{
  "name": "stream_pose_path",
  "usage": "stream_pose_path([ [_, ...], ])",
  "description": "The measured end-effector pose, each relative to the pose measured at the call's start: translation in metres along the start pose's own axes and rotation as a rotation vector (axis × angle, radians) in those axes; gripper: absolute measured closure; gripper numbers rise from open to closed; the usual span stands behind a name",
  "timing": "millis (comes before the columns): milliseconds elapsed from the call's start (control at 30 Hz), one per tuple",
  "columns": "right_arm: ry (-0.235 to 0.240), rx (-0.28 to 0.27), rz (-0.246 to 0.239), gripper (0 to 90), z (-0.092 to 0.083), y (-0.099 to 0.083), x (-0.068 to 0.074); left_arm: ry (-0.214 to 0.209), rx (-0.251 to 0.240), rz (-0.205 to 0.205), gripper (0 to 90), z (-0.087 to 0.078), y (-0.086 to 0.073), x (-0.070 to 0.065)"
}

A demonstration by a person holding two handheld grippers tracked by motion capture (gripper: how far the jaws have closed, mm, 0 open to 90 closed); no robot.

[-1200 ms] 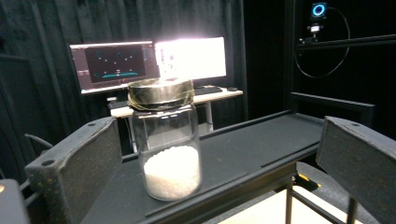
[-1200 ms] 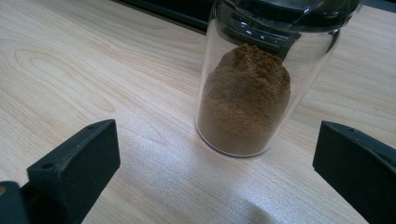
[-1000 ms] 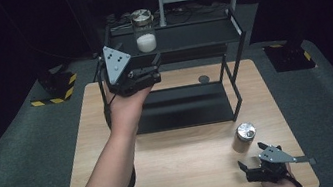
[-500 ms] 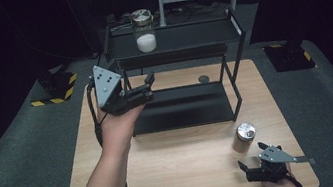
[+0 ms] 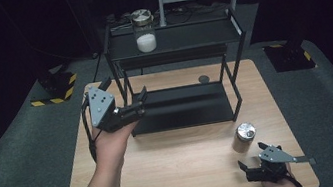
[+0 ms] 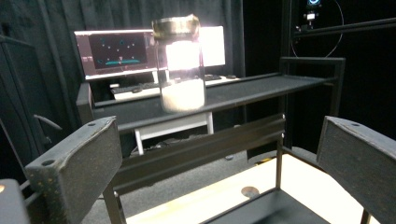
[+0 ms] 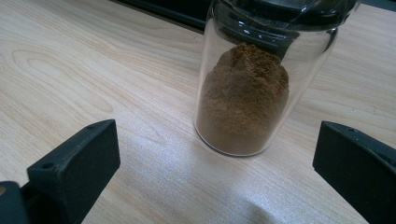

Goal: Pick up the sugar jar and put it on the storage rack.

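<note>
On the table (image 5: pixel 176 168), toward the far edge, a two-tier rack (image 5: pixel 178 71); on its upper shelf, left of middle, a jar of powder (image 5: pixel 144 31). Near the right near corner, well apart from the rack, a second jar (image 5: pixel 245 137), with the right gripper (image 5: pixel 248 171) just nearer. Left gripper (image 5: pixel 126 90) raised at the rack's left end, jaws spread, empty.

White-powder jar (image 5: pixel 145 36): clear glass, metal lid, upright on the top shelf of the black rack (image 5: pixel 216 39), upper centre of the high view, about a third full. Brown-powder jar (image 5: pixel 244 137): clear glass, metal lid, upright on the wooden table (image 5: pixel 177 173), lower right of the frame.
</note>
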State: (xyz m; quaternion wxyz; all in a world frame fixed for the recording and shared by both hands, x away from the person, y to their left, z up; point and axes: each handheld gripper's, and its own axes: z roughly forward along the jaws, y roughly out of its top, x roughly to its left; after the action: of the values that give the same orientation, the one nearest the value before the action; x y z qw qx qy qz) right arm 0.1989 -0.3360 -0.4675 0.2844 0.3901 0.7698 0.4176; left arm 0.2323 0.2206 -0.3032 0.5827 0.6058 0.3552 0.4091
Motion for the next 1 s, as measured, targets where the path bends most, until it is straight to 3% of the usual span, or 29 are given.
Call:
stream_pose_path([
  [700,-0.002,0.001,-0.001,0.0,0.0,0.0,0.001,-0.021,0.098,-0.028,0.3,-0.018,-0.063,-0.008],
  [1000,-0.003,0.001,0.0,0.0,0.0,0.0,0.001,-0.024,0.155,-0.048,0.3,-0.029,-0.089,-0.004],
])
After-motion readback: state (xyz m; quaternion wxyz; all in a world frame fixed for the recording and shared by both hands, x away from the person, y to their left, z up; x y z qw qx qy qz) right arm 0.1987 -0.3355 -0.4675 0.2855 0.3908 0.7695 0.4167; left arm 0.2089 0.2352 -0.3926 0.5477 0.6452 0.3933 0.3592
